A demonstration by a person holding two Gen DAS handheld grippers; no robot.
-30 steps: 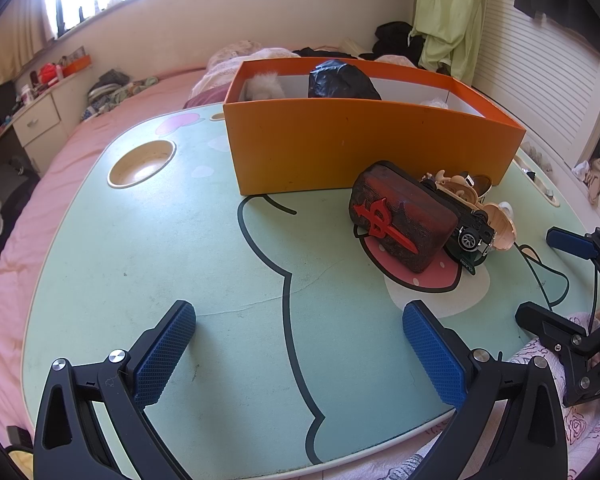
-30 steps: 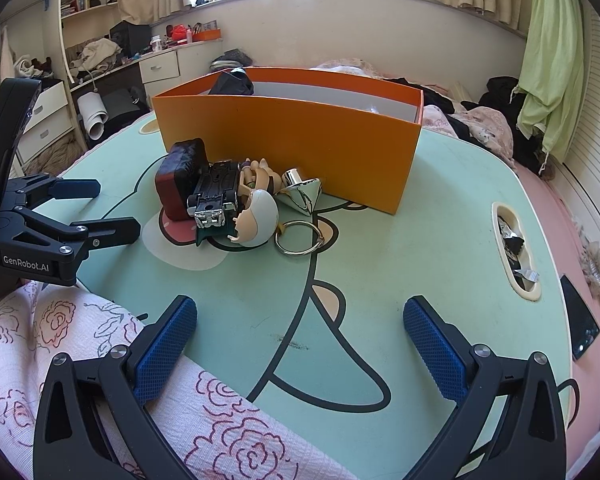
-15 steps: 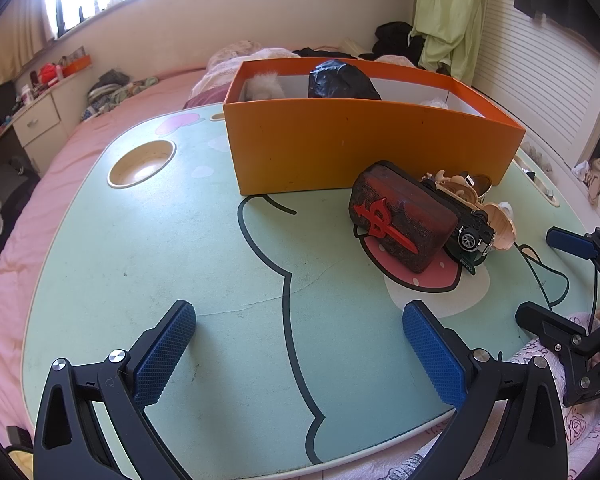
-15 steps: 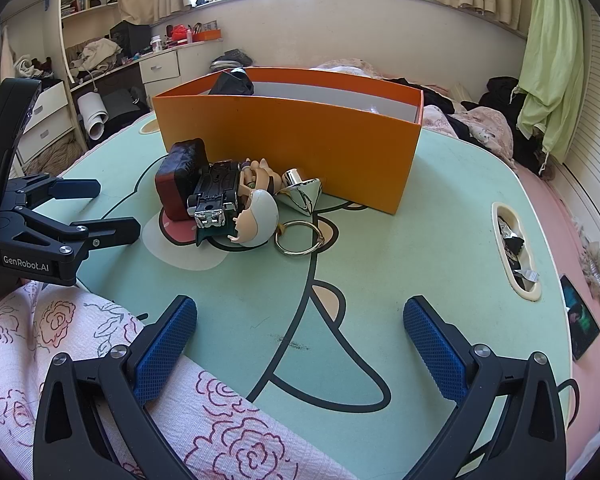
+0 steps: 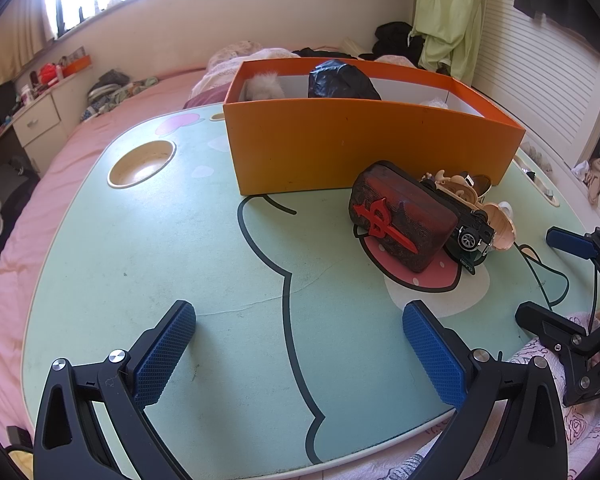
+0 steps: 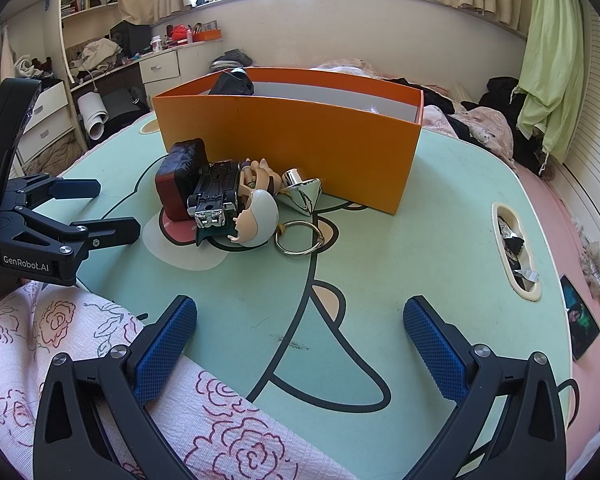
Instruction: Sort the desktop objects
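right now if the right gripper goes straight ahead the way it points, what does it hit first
Probably the orange box. The right gripper is open, and the metal ring lies just left of its line; depth is unclear.

One orange rectangular cardboard box [image 6: 288, 136] stands at twelve o'clock on the one pale green cartoon-printed table [image 6: 440, 248]. One crumpled black bag [image 5: 342, 84] and one white fluffy item [image 5: 264, 86] show inside it. At the box's six o'clock lies a cluster: one dark red carved rectangular block [image 5: 400, 216], one black toy car [image 6: 216, 192], one white-headed doll figure [image 6: 258, 216], one shiny silver cone [image 6: 302, 192] and one metal key ring [image 6: 300, 233]. Two blue-padded black grippers are present, one left [image 5: 298, 354] and one right [image 6: 300, 350].
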